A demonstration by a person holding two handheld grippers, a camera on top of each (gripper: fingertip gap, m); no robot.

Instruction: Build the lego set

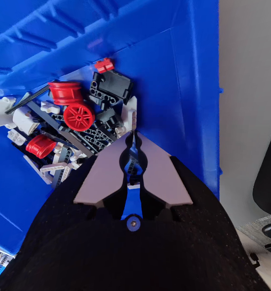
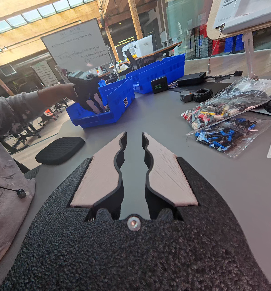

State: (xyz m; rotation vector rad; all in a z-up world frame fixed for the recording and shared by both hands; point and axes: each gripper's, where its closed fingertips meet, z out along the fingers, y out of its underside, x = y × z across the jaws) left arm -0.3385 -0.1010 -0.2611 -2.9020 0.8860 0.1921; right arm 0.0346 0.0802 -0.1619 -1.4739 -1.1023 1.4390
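The left gripper [image 1: 133, 133] reaches down into the blue bin [image 1: 163, 94], its tips pinched together beside the lego pieces [image 1: 71, 126] (red wheels, black beams, white parts); whether they clamp anything I cannot tell. The right gripper [image 2: 134, 133] hovers over the grey table [image 2: 147, 116], its fingers parted and bare.

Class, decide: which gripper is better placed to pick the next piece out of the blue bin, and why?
Left. The left gripper is already inside the blue bin, its tips at the lego pile. The right gripper hovers open above bare table, away from the bin.
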